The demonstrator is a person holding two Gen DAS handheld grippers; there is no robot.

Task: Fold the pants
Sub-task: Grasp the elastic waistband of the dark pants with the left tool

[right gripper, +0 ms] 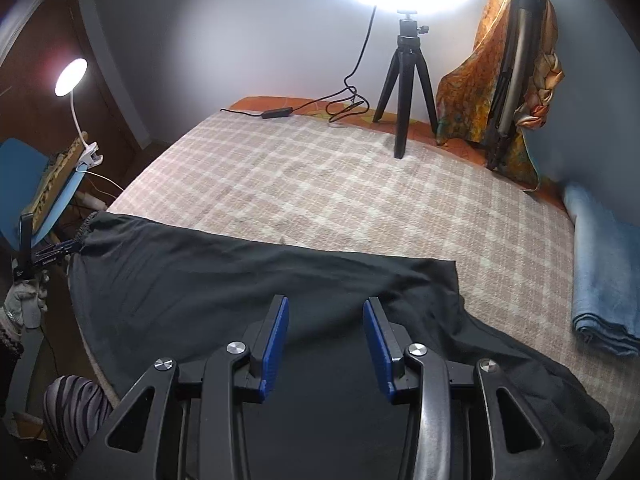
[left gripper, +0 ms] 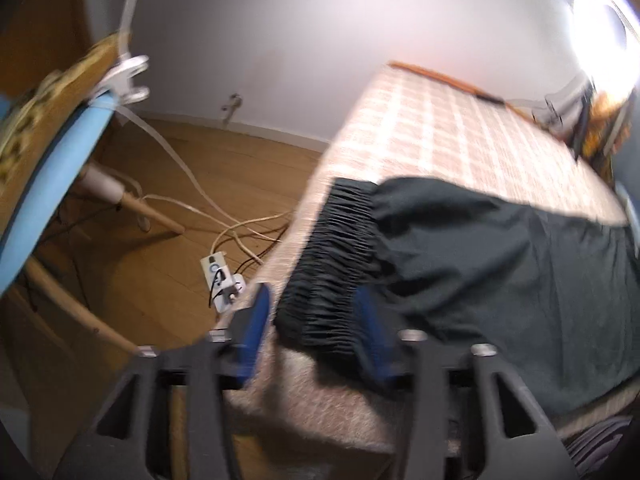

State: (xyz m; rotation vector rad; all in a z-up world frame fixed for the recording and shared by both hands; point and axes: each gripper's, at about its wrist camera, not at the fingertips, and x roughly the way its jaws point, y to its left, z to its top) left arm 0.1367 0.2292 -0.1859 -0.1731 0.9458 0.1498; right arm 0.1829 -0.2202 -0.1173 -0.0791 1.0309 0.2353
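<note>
- Two grippers, both with jaws parted wide and nothing clamped.
- Left gripper (left gripper: 310, 320): blue pads (left gripper: 258, 328) straddle the near end of the gathered elastic waistband (left gripper: 340, 256); contact unclear, frame blurred.
- Right gripper (right gripper: 326, 336): hovers over the near part of the black pants (right gripper: 224, 272); pads not pinching cloth.
- Pants lie spread flat across the near edge of the checked blanket (right gripper: 320, 184), waistband at left edge, leg hem to the right.
- Far side: ring-light tripod (right gripper: 406, 92), orange patterned cloth (right gripper: 472, 92) over a stand.
- Right: folded blue fabric (right gripper: 604, 276).
- Left, off the bed: clip lamp (right gripper: 72, 80), blue chair (right gripper: 24, 176).
</note>
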